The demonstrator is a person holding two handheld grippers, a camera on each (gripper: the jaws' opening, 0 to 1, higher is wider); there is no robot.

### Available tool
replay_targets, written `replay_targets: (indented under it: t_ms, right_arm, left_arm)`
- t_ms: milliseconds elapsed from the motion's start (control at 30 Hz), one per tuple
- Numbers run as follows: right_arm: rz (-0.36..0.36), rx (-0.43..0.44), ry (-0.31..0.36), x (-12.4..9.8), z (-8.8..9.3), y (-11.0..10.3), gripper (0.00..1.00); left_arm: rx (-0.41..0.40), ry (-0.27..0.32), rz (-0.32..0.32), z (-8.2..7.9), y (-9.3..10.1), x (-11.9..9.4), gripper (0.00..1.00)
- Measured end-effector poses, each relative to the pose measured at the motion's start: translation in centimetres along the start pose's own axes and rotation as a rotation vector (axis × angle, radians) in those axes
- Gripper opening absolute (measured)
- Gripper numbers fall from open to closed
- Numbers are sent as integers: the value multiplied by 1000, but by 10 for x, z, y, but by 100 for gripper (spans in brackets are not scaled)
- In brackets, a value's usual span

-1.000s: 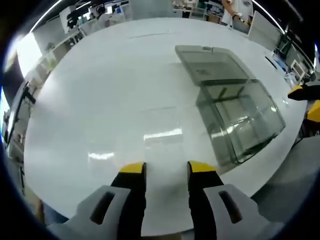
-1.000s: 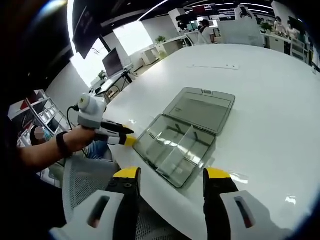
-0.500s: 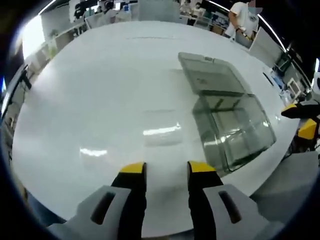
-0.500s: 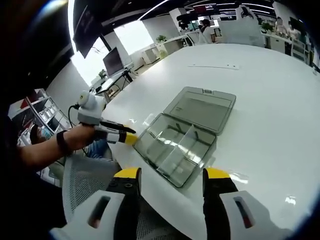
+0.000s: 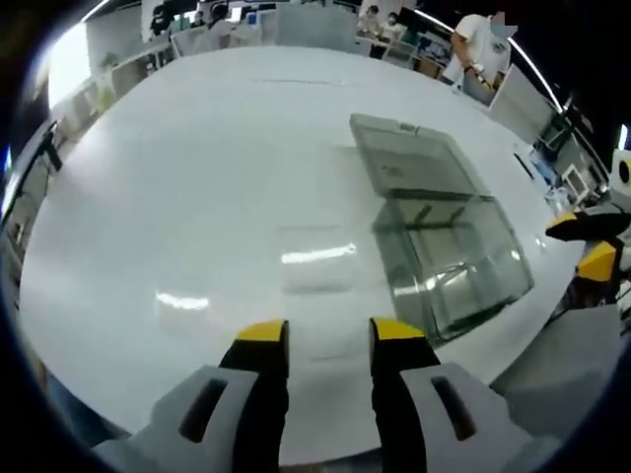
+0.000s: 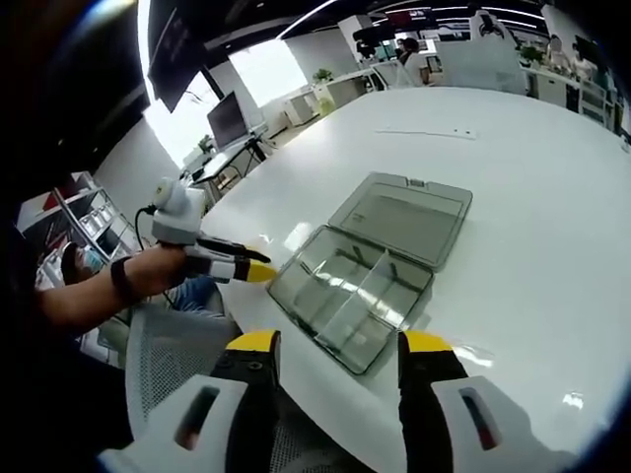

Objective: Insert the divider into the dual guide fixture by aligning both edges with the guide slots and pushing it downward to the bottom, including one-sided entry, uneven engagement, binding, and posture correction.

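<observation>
Surface [image 5: 177, 177]: white, smooth and glossy, throwing back the ceiling lights as bright streaks. Fixture box [image 6: 347, 302] and its open lid [image 6: 402, 219]: clear, smoke-tinted plastic, shiny, with the divider [image 6: 361, 287] of the same see-through plastic standing inside. My left gripper [image 5: 324, 340] and right gripper [image 6: 330, 350]: matt black jaws with yellow tips on pale grey plastic bodies.

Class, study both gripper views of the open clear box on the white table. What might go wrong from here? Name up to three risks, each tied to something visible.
1. The clear box sits near the table edge; a downward push might tip or slide it off.
2. The left gripper is close to the box's corner and could knock it.
3. Box and divider are transparent with glare, so the slots are hard to see and one-sided entry seems likely.
</observation>
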State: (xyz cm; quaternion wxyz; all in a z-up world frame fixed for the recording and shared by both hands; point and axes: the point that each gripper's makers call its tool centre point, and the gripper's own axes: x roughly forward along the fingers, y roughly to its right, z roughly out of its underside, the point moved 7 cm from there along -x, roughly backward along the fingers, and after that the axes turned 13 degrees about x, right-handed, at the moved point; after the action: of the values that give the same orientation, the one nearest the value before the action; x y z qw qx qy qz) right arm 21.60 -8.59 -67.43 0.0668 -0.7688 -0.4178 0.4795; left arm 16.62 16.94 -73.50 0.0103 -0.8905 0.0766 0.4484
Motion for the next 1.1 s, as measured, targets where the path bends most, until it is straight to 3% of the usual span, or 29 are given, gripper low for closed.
replay_targets:
  t_ms: [433, 1100]
  right_arm:
    - [-25, -18, 10, 1, -9, -9, 42]
    - [-61, -6, 39, 1, -12, -18, 39]
  left_arm:
    - [-42, 92, 29, -14, 4, -15, 30]
    - [-57, 170, 65, -23, 11, -33, 30]
